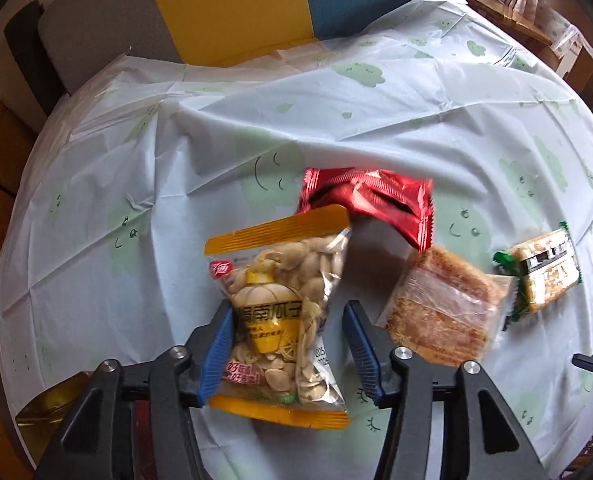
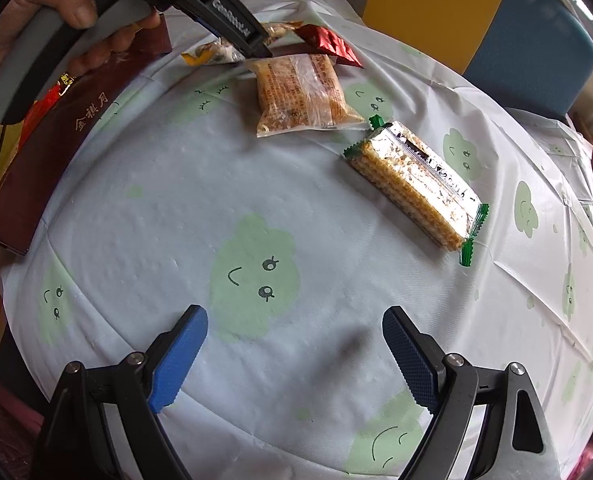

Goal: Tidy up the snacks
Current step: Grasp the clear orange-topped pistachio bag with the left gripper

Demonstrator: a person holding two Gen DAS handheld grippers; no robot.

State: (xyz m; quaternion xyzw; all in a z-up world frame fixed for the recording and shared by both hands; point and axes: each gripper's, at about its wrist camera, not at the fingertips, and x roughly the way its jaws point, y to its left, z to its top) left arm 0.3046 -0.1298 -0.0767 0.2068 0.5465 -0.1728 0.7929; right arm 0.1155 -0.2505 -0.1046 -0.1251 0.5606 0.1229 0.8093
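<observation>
So the left claw [image 1: 288,344] is sitting released, its blue pads spread apart around the clear pumpkin-seed packet with yellow-orange sealed ends [image 1: 280,316]. The left pad looks like it's brushing the packet's edge and the right pad is standing clear of it, so nothing's actually being squeezed. That seed packet is lying on the bench under the pale tablecloth printed with green smiley clouds [image 1: 136,184].

Using the seed packet as the landmark: the crinkly red foil snack pouch [image 1: 370,200] is lying just behind it, partly tucked under its far end. The clear-wrapped square brown cake [image 1: 444,308] is sitting just to its right, and the green-ended wafer biscuit pack [image 1: 544,276] is lying further right, overlapping the cake's wrapper edge.

The right claw [image 2: 294,354] is hanging wide open over a bare patch of cloth, gripping nothing, well this side of the seed packet. A dark maroon gift box with gold lettering [image 2: 68,128] is sitting at the bench's left edge, and a person's hand [image 2: 36,8] is gripping the left claw's handle.
</observation>
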